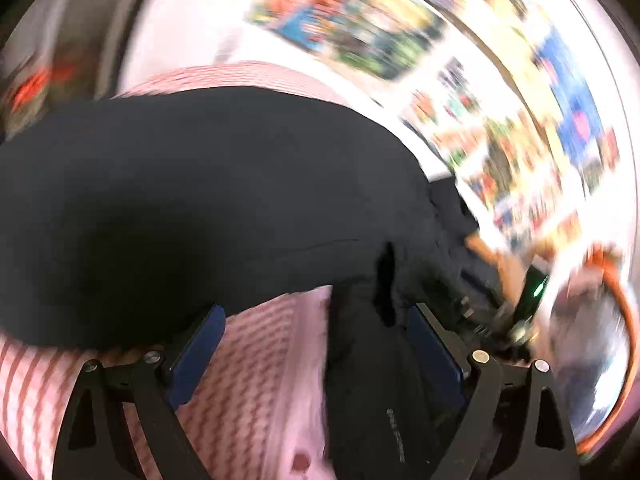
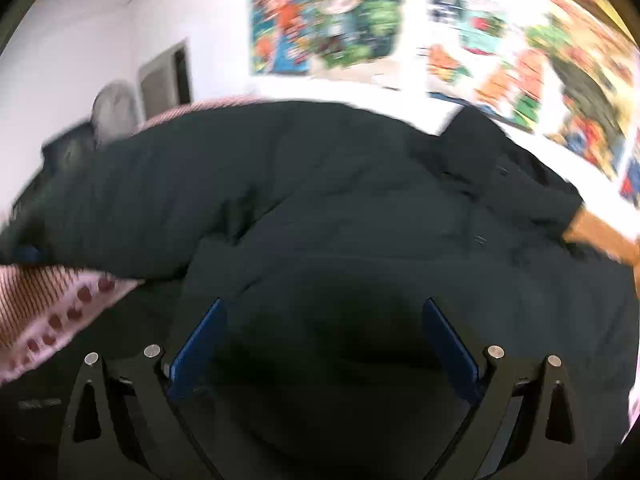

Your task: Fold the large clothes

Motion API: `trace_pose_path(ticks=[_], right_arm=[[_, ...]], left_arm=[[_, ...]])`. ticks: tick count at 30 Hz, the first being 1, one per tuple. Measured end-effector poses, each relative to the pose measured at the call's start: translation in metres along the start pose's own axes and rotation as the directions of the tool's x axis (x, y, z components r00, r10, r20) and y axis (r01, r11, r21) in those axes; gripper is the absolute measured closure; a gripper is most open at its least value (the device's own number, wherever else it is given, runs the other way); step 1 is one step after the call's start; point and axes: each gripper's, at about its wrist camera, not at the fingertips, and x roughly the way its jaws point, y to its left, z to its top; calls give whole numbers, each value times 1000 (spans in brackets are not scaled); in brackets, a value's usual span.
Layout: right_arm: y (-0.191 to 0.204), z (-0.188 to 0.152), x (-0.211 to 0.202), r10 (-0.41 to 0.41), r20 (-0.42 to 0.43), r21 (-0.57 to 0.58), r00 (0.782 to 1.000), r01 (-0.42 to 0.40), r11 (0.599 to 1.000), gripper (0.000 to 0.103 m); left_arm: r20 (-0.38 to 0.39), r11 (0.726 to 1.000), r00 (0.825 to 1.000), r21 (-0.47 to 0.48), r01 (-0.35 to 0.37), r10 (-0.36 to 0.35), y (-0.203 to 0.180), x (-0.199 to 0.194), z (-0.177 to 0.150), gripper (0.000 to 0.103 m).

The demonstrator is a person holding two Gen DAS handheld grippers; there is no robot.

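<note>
A large dark garment (image 1: pixel 200 200) lies spread over a pink patterned bed cover (image 1: pixel 256 364). In the left wrist view my left gripper (image 1: pixel 316 312) stands open above the cover, its blue pads (image 1: pixel 198 354) wide apart, with a dark fold of the garment between them but not pinched. In the right wrist view the same dark garment (image 2: pixel 340 208) fills the middle. My right gripper (image 2: pixel 324 312) hangs open over it, blue pads (image 2: pixel 450 350) apart and nothing gripped. The other gripper's black body with a green light (image 1: pixel 532 292) shows at the right of the left wrist view.
Colourful posters (image 2: pixel 324 16) cover the white wall behind the bed. A grey chair back (image 2: pixel 114 110) and a doorway (image 2: pixel 164 78) stand at the left. An orange-rimmed object (image 1: pixel 616 320) sits at the far right. The pink cover (image 2: pixel 44 308) shows at the left edge.
</note>
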Motion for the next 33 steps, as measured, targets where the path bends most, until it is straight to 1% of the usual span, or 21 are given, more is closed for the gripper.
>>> trace_pose_path(ticks=[1, 3, 5, 8, 11, 14, 17, 19, 20, 21, 22, 23, 24, 25, 26, 27, 28, 29, 30, 31, 33], right_arm=[[12, 1, 6, -12, -9, -35, 1000, 11, 999, 7], [26, 2, 15, -20, -24, -71, 1000, 18, 997, 7], [36, 2, 32, -19, -86, -88, 996, 11, 996, 7], [41, -3, 48, -28, -145, -82, 989, 16, 997, 7], [38, -10, 50, -7, -153, -50, 988, 0, 999, 7], [38, -12, 48, 0, -151, -44, 989, -7, 999, 7], [42, -16, 50, -3, -148, -45, 989, -3, 999, 6], [39, -17, 54, -6, -148, -47, 989, -1, 999, 6], [37, -17, 56, -7, -148, -47, 989, 0, 999, 6], [34, -17, 59, -7, -148, -49, 989, 0, 999, 6], [34, -17, 58, -9, -147, -50, 989, 1, 999, 6], [34, -17, 58, -9, -145, -50, 989, 1, 999, 6], [34, -18, 57, -9, -144, -50, 990, 2, 999, 6], [34, -18, 57, -10, -144, -48, 990, 3, 999, 6], [34, -18, 56, -11, -143, -48, 990, 4, 999, 6], [34, -18, 56, -12, -142, -48, 990, 5, 999, 6], [34, -19, 56, -13, -142, -49, 990, 6, 999, 6], [34, -20, 55, -14, -142, -49, 990, 7, 999, 6], [34, -20, 55, -15, -141, -50, 990, 8, 999, 6], [34, -21, 55, -15, -140, -49, 990, 8, 999, 6], [33, -22, 54, -11, -136, -45, 991, 5, 999, 6]], left_arm=[[31, 998, 999, -64, -8, 10, 11, -9, -3, 11], [87, 989, 994, -136, -50, 62, 21, -16, -8, 11], [127, 973, 985, -211, -89, 118, 34, -19, -6, 11], [116, 952, 979, -279, -127, 165, 43, -7, -1, 11], [82, 933, 979, -326, -153, 189, 52, 9, 1, 11], [91, 922, 978, -360, -141, 186, 60, 7, -7, 11], [145, 904, 972, -413, -109, 183, 64, -2, -14, 11], [212, 864, 958, -500, -63, 193, 74, -10, -20, 11], [246, 840, 948, -541, -40, 204, 79, -11, -23, 12], [261, 822, 940, -568, -33, 218, 81, -11, -22, 13], [264, 812, 937, -582, -35, 229, 82, -9, -20, 14], [271, 806, 930, -590, -43, 248, 80, -9, -19, 20], [283, 808, 921, -587, -53, 266, 76, -9, -18, 32], [291, 812, 914, -581, -66, 283, 73, -9, -17, 41], [292, 818, 904, -566, -99, 312, 69, -11, -16, 58], [289, 829, 894, -541, -141, 341, 65, -11, -13, 68], [292, 843, 888, -510, -170, 355, 59, -11, -8, 75], [305, 862, 875, -461, -211, 377, 51, -12, -3, 87], [321, 876, 861, -417, -244, 393, 45, -17, -1, 91], [352, 891, 845, -362, -273, 402, 36, -21, 6, 93], [424, 920, 822, -261, -291, 380, 10, -29, 19, 95]])
